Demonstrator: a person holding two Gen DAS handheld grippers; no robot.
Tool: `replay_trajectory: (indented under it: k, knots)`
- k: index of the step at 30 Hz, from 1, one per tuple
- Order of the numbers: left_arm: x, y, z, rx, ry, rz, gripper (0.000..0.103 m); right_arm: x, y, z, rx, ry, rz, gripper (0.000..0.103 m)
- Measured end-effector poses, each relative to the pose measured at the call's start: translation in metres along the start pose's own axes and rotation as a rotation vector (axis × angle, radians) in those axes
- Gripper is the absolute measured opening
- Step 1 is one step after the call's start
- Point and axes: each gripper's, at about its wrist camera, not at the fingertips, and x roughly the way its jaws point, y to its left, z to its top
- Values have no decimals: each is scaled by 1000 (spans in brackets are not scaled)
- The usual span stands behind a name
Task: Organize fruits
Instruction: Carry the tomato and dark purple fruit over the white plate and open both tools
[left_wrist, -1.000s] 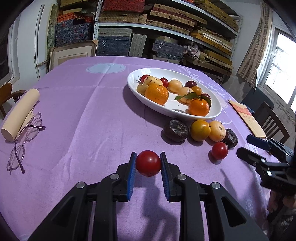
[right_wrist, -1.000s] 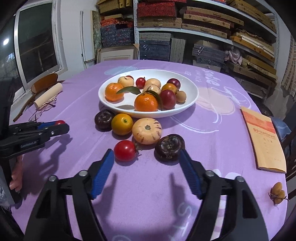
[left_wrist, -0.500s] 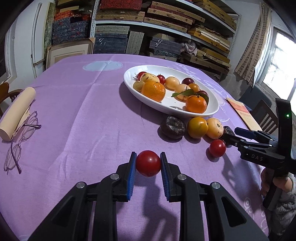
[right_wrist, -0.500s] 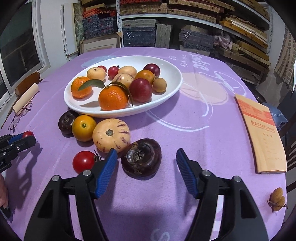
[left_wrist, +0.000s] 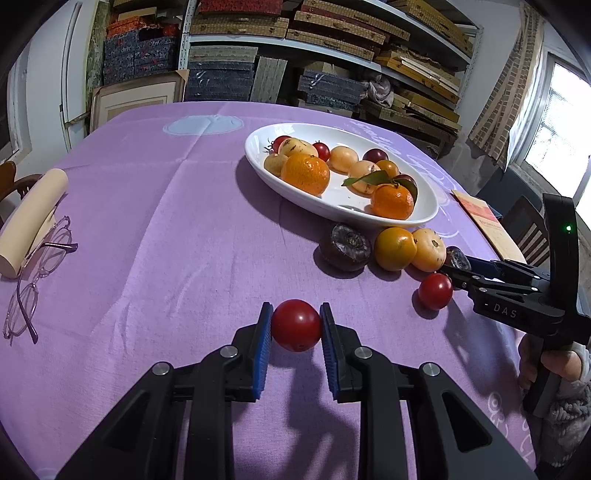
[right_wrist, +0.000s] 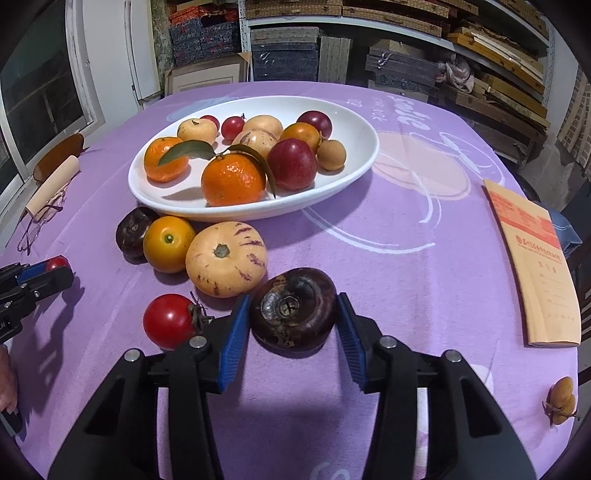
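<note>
My left gripper (left_wrist: 295, 308) is shut on a red tomato (left_wrist: 295, 326) just above the purple cloth, short of the white dish (left_wrist: 258, 162) of mixed fruit. My right gripper (right_wrist: 292, 299) straddles a dark purple fruit (right_wrist: 293, 314) lying on the cloth. Its jaws are closing, and both blue pads (right_wrist: 236, 332) touch the fruit's sides. In front of the dish (right_wrist: 258, 216) lie a loose tomato (right_wrist: 168, 321), a striped pale fruit (right_wrist: 225, 258), a yellow-orange fruit (right_wrist: 168, 243) and a second dark fruit (right_wrist: 131, 232). In the left wrist view the right gripper (left_wrist: 452, 267) reaches in from the right.
Glasses (left_wrist: 33, 269) and a cream roll (left_wrist: 29, 221) lie at the left edge of the table. An orange booklet (right_wrist: 535, 258) and a small brown fruit cluster (right_wrist: 561, 398) lie at the right. A chair (left_wrist: 528, 229) stands beyond that edge, and packed shelves fill the back.
My right gripper moved forward and down from the loose tomato's side to the dark purple fruit, and its jaws narrowed onto it. My left gripper kept still with its tomato.
</note>
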Motion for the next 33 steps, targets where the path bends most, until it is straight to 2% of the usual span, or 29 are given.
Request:
replay_trajectory:
  k: [9,17,21,24,30,33]
  knots:
    - [3,1,0,-7,6,-3,26,-5,-6,-1,34,-20,14,46]
    - [-2,1,7,-13,-18,5,26,-40,-19,7,81,-96,16,46]
    - [-7,-3,34,24,-50,9,26,-61,-20,32,57,-142,17,46]
    - [-6,-9,66,53,-83,14,26,-61,-16,57,41,-159,46,46]
    - [22,-13,123,56,-103,18,26,-34,-17,111,61,-151,83,46]
    - [45,-8,144,38,-78,26,26,-14,-11,131,48,-134,87,46]
